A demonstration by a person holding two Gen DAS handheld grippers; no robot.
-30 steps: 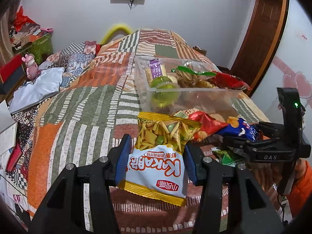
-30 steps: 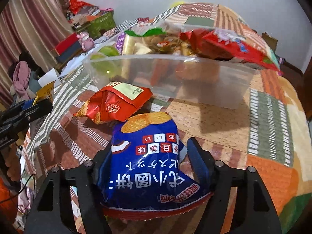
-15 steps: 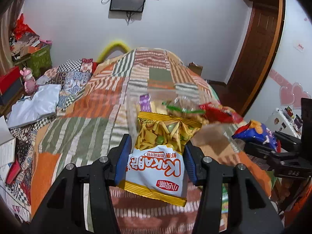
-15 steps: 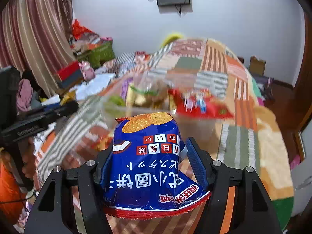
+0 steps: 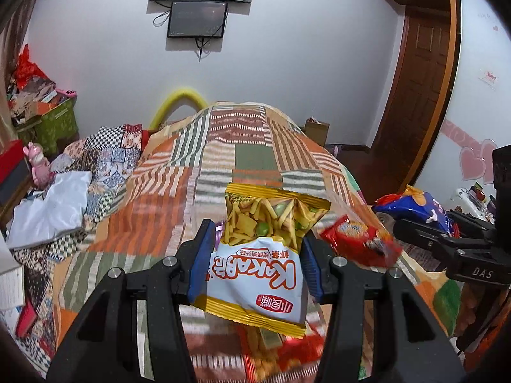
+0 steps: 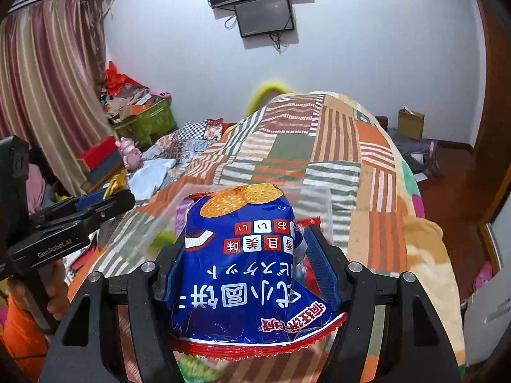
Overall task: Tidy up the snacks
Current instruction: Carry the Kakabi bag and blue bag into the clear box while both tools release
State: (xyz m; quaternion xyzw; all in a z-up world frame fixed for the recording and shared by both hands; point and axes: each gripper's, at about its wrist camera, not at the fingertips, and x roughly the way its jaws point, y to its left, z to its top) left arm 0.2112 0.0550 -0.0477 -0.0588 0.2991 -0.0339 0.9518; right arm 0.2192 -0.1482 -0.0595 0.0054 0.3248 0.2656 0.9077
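The left gripper (image 5: 255, 257) is closed on a white and yellow KAKARA snack bag (image 5: 262, 255), which is pinched at its sides between the blue finger pads (image 5: 199, 261) and held upside down above the patchwork bedspread (image 5: 249, 146). Through the bag's clear upper part, yellow sticks and green peas are seen. A red snack packet (image 5: 357, 242), blurred, is seen just to the right of this bag, and more red and orange packaging (image 5: 274, 354) is seen blurred below it.

The right gripper (image 6: 247, 261) is closed on a blue biscuit bag (image 6: 242, 274) with a red crimped edge and round crackers printed at its far end; the bag is likewise gripped at its sides and held clear of the bed. In the left wrist view the same blue bag (image 5: 415, 206) is seen at the right, carried in the other gripper at about the same height.

Behind the blue bag, a clear plastic container (image 6: 316, 193) is seen on the bedspread, blurred, with a green item (image 6: 163, 239) inside near its left wall. How much else lies in it cannot be told.

A wall-mounted screen (image 5: 196, 19) is seen on the white wall, a striped curtain (image 6: 41, 79) at the left, and a pink toy figure (image 6: 129, 154) beside the bed.
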